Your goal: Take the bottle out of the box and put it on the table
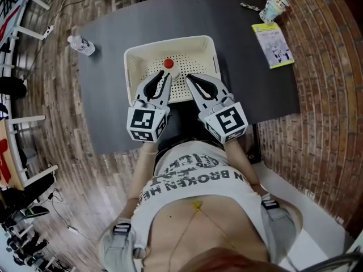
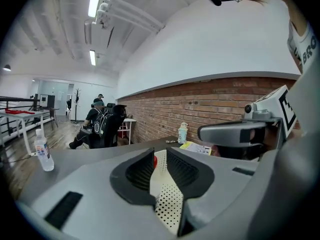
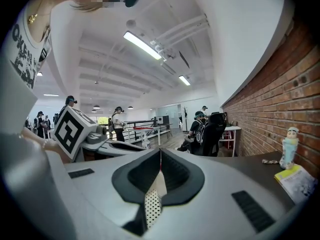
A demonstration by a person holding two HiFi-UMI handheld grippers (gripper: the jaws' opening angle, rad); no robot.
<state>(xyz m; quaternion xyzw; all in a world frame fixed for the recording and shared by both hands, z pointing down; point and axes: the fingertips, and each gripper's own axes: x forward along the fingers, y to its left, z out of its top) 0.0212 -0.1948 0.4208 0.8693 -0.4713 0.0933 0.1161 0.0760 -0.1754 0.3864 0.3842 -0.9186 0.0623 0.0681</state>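
Observation:
A cream perforated box [image 1: 139, 58] stands on the dark grey table [image 1: 108, 101]. Inside it I see a red bottle cap [image 1: 168, 63]; the body under it is hard to make out. My left gripper [image 1: 163, 77] reaches over the box's near rim just short of the cap, open by a narrow gap with nothing between its fingers. In the left gripper view the left gripper [image 2: 160, 154] shows the red cap [image 2: 155, 161] through that gap. My right gripper [image 1: 190, 78] hovers beside it over the box, jaws shut and empty, tips meeting in the right gripper view [image 3: 160, 152].
A clear water bottle [image 1: 81, 45] stands on the table's far left corner. At the far right are a small figure-shaped bottle [image 1: 274, 8] and a yellow-green booklet [image 1: 273, 45]. The person's body is close to the near table edge. People sit in the background [image 2: 102, 126].

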